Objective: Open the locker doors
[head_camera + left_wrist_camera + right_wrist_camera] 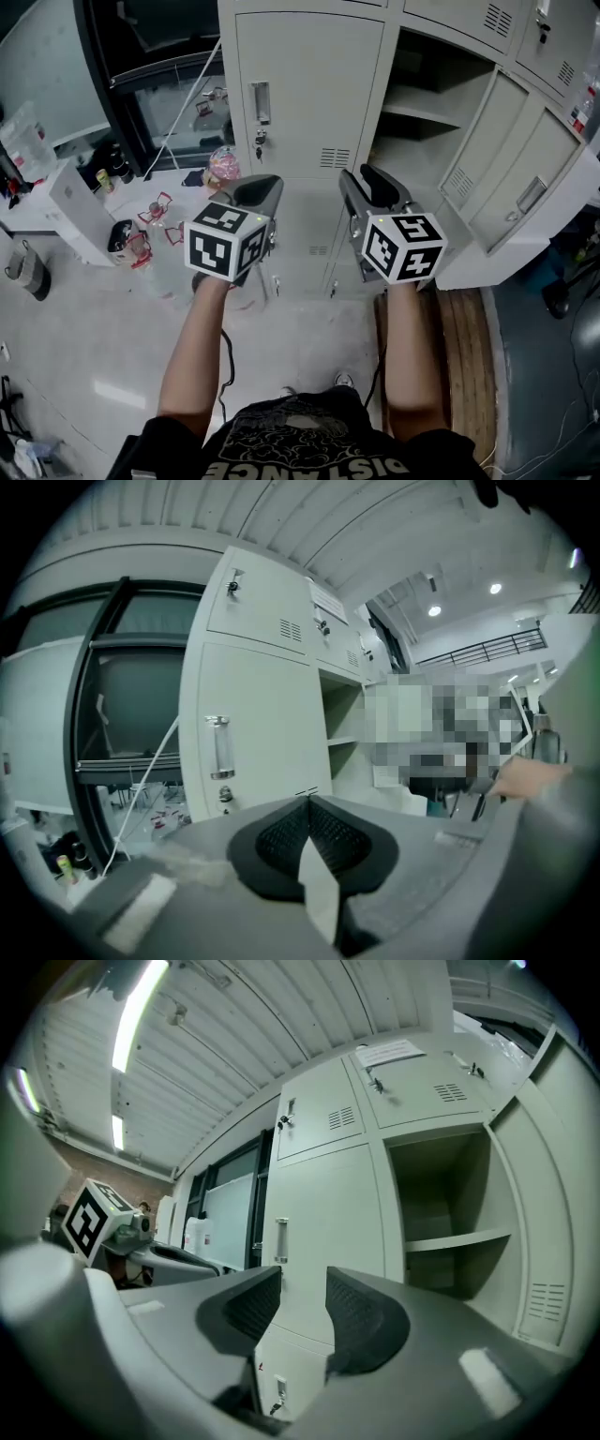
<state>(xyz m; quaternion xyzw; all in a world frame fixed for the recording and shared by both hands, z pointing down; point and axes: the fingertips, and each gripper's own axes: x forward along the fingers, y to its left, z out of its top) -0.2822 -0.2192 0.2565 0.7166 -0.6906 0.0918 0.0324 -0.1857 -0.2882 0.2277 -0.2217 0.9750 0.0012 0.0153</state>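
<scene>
Facing both grippers: closed door (309, 89), at the left of the lockers, not yet touched.
Handle (260, 101): upright bar near that door's left edge, keyhole just below.
Open door (525, 183): swung wide at the right, shelf (422, 111) showing beside it.
Right gripper (303, 1288): jaws parted, nothing between them; handle beyond.
Left gripper (307, 803): jaws pressed together, empty.
Doing it well: the parted jaws should probably straddle the handle squarely, close firmly, then pull along the hinge's arc.
</scene>
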